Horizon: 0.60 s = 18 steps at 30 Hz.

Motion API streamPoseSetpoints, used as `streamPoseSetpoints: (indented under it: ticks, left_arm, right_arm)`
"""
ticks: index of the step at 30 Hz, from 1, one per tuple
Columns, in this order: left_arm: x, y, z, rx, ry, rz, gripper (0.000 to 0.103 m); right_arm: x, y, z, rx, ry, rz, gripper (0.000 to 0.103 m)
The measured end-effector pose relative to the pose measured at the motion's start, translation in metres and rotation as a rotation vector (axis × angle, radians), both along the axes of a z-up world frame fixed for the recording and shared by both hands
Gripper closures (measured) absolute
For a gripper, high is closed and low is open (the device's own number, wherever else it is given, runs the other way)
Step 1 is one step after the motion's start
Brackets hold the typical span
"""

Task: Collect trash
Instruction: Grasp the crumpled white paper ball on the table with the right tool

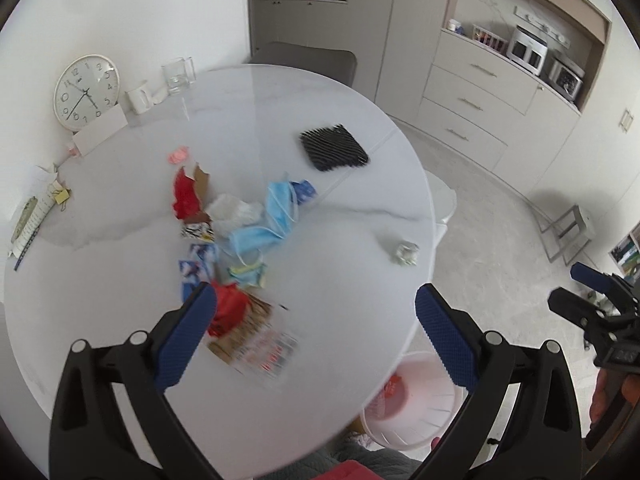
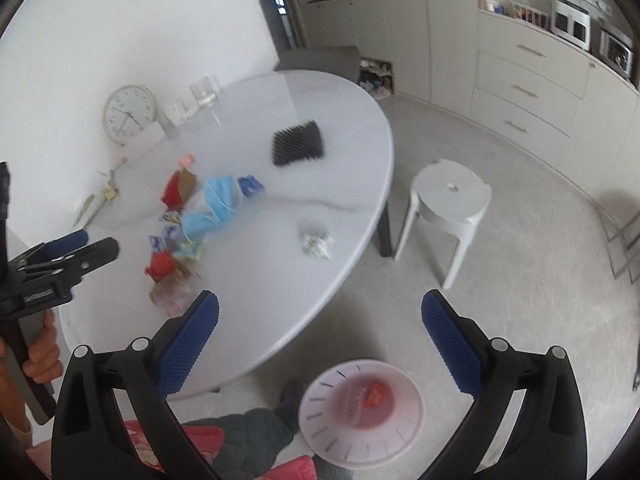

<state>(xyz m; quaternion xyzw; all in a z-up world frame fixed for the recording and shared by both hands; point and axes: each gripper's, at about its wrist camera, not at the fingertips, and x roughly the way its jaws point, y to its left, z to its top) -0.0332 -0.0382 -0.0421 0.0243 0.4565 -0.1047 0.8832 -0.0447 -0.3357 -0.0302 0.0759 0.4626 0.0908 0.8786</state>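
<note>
Littering table: two masks, one wad

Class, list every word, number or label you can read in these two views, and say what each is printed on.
"1" to "12": hour numerals on the wall clock, only partly legible.
Brand mark under the 12: too small to read.
Snack wrappers: print blurred, unreadable.
Booklet at the table edge: too small to read.
</note>
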Motion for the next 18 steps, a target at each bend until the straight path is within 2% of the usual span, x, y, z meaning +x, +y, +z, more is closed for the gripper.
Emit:
streamPoseSetpoints:
  ticks: [5,11,13,18]
  left_arm:
    - [0.023,0.019,-0.004,0.007,-0.007,-0.01,0.008]
    - [0.038,0.041,-0.018,0.006,0.021,-0.034,0.008]
    - [0.044,0.049,-0.024,-0.001,0.037,-0.034,0.008]
    - [0.056,0.059,-0.043,-0.02,0.061,-0.054,0.008]
  right_arm:
    - [0.024,0.02,-0.02,-0.035,0.019,-0.008,0.002]
    - [0.073,0.039,-0.086,-0.077,0.091,-0.032,0.003]
    - [0.088,0.042,-0.106,-0.077,0.127,-0.042,0.008]
    - [0.118,0.048,-0.144,-0.065,0.207,-0.088,0.011]
